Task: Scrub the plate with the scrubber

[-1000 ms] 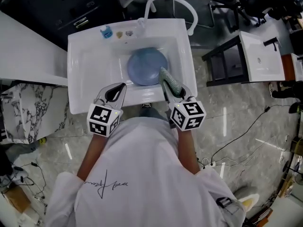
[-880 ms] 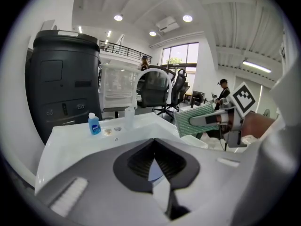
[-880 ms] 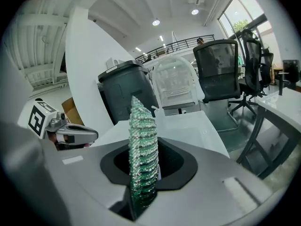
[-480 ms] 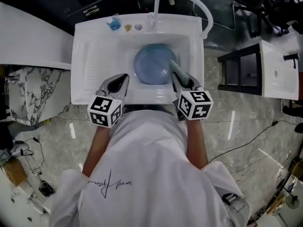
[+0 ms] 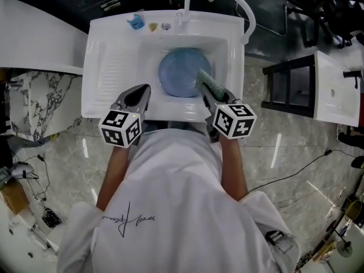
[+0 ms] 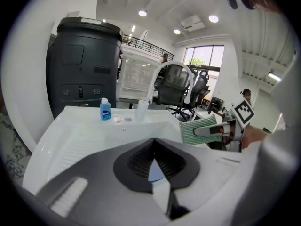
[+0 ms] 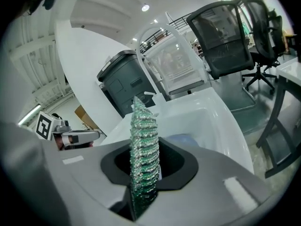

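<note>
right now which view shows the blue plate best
The head view: nearly the whole plate, from above, in the sink. The right gripper view shows a sliver behind the scrubber; the left, a glimpse.

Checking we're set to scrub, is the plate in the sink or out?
In: the blue plate lies flat in the basin of the white sink.

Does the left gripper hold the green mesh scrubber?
No, the right gripper clamps the green mesh scrubber; the left gripper is shut and empty.
</note>
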